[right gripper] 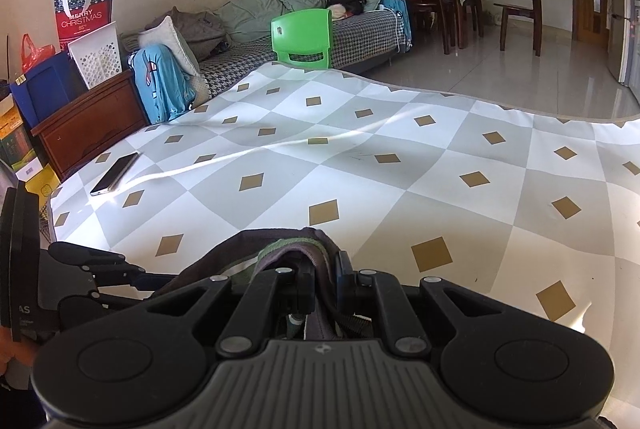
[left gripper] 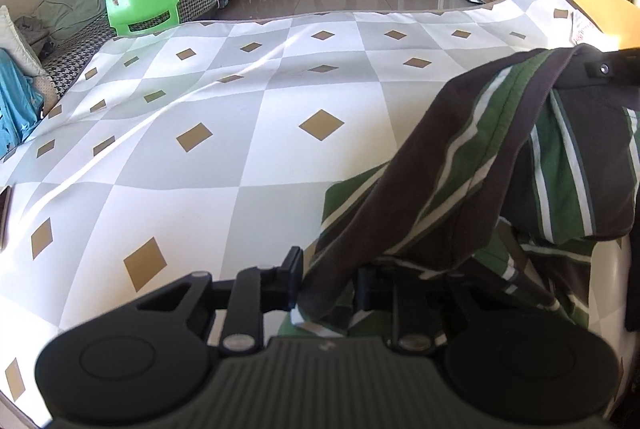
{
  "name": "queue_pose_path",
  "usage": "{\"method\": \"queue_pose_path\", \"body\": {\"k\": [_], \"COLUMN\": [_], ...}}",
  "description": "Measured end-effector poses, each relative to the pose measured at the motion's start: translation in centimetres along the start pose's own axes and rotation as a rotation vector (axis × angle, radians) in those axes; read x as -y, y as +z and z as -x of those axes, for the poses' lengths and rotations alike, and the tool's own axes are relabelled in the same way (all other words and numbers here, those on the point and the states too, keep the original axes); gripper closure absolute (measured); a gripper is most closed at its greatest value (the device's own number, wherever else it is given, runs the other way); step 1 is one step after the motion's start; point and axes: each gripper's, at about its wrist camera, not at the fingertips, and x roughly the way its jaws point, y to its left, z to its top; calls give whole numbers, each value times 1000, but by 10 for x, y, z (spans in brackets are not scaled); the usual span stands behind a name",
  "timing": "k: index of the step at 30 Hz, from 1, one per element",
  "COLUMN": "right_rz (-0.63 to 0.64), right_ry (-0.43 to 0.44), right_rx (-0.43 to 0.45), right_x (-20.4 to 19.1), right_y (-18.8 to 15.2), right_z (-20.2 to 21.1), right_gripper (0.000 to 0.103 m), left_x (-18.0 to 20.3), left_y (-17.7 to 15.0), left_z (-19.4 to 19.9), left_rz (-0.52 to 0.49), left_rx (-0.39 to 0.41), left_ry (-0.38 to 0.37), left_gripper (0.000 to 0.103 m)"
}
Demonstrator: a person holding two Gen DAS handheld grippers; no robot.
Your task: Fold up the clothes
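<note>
Both tongs (left gripper: pixel 326 283) (right gripper: pixel 325 287) clamping striped garment (left gripper: pixel 460 165)

Green/white/dark striped garment (left gripper: pixel 500 165) (bunched), lifted off checkered cloth, draping

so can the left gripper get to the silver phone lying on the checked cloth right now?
Probably not: the left gripper is shut on the green striped garment; the silver phone lies unobstructed on the checked cloth.

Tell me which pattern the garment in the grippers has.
The garment has green, white and dark stripes; the left wrist view shows it best.
</note>
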Motion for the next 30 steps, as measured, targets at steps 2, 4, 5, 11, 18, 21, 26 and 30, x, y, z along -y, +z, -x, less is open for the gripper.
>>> {"method": "queue_pose_path", "body": {"k": [2, 4, 5, 11, 18, 21, 26, 30], "right_rz": [-6, -12, -12, -31, -73, -90, -143, -199], "right_ry": [7, 16, 18, 25, 38, 39, -8, -38], "right_rx": [14, 31, 40, 74, 96, 86, 48, 3], "right_x": [0, 0, 0, 0, 2, 4, 10, 19], "right_y": [2, 4, 5, 13, 23, 25, 27, 25], "right_z": [1, 2, 3, 0, -11, -19, -38, -57], "right_gripper": [93, 93, 93, 93, 93, 93, 93, 91], "left_x": [-4, -8, -9, -22, -30, -33, -43, -49], "left_y": [6, 12, 16, 37, 51, 54, 55, 57], "left_z": [3, 6, 7, 6, -4, -10, -27, -44], "left_rz": [23, 27, 27, 40, 22, 17, 28, 35], "left_rx": [17, 29, 36, 59, 58, 53, 34, 8], "left_ry": [8, 22, 31, 58, 73, 75, 74, 77], "left_gripper": [79, 79, 79, 77, 76, 76, 74, 72]}}
